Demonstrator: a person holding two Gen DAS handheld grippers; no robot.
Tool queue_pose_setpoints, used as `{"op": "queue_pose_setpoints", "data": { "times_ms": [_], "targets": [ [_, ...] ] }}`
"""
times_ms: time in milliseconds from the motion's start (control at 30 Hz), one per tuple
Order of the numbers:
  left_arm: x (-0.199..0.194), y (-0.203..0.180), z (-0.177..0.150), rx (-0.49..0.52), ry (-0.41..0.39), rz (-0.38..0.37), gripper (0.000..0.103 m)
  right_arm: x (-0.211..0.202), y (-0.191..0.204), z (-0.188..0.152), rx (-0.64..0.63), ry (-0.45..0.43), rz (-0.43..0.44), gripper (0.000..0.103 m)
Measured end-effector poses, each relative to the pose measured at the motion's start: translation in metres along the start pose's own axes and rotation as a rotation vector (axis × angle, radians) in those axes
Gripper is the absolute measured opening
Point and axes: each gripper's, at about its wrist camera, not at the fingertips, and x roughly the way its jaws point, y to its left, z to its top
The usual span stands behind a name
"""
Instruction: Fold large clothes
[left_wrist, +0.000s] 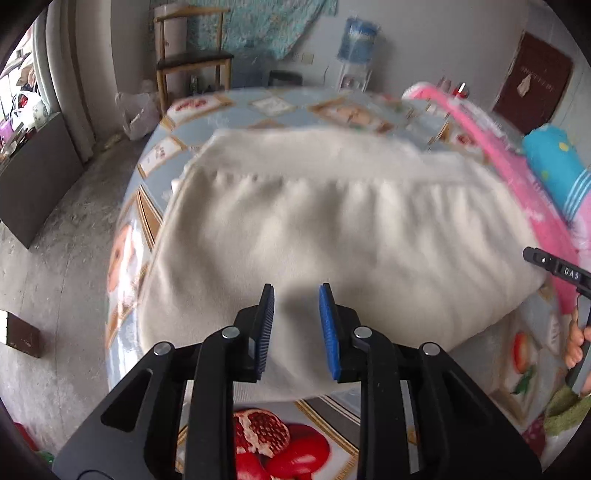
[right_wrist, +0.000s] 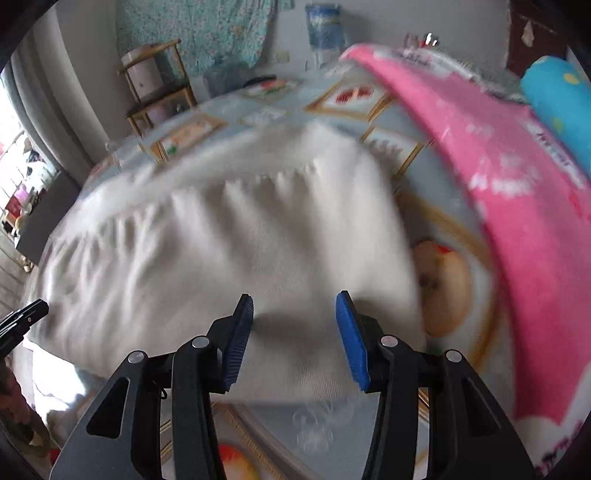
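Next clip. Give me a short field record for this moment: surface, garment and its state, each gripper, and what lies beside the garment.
surface: bed cover printed with fruit pictures
garment: cream garment, folded over on itself, lying flat with a gathered band across it
left gripper: open, over the garment's near edge, nothing between the pads
right gripper: open, over the near edge towards the garment's right end, nothing held
beside garment: pink blanket to the right, blue pillow beyond it
image quality: motion blur in both views
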Motion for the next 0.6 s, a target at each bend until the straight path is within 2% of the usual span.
{"op": "queue_pose_setpoints", "data": {
  "times_ms": [33,67,100,167,267,333,400,467,533,600],
  "targets": [
    [-0.010,0.000,-0.003,0.003,-0.028,0.004,0.038,-0.013,0.002,-0.004,-0.018,-0.034,-0.004,0.050],
    [-0.014,0.000,-0.005,0.005,-0.041,0.013,0.045,-0.017,0.001,-0.006,-0.022,-0.046,-0.011,0.057],
    [-0.013,0.002,-0.011,-0.001,-0.039,0.035,0.056,-0.014,-0.001,-0.013,-0.024,-0.045,-0.017,0.063],
    [0.006,0.007,-0.020,-0.018,0.033,0.066,0.058,0.016,-0.006,-0.025,-0.015,0.055,-0.013,0.066],
    [0.003,-0.001,-0.017,0.001,0.015,0.092,0.059,0.016,-0.005,-0.028,0.009,0.070,-0.029,0.069],
    [-0.011,-0.005,-0.016,-0.003,-0.024,0.076,0.061,-0.006,0.005,-0.023,0.004,0.016,-0.006,0.069],
    [-0.020,-0.011,-0.015,0.018,-0.066,0.084,0.068,-0.022,0.024,-0.018,-0.036,-0.044,0.019,0.069],
    [-0.017,-0.020,-0.016,0.041,-0.062,0.094,0.069,-0.024,0.044,-0.016,-0.071,-0.075,0.076,0.070],
    [0.003,-0.029,-0.021,0.053,0.005,0.108,0.069,-0.010,0.064,-0.022,-0.122,-0.050,0.086,0.070],
    [0.016,-0.034,-0.028,0.062,0.020,0.151,0.070,0.022,0.084,-0.030,-0.197,0.048,0.045,0.070]
  ]
}}
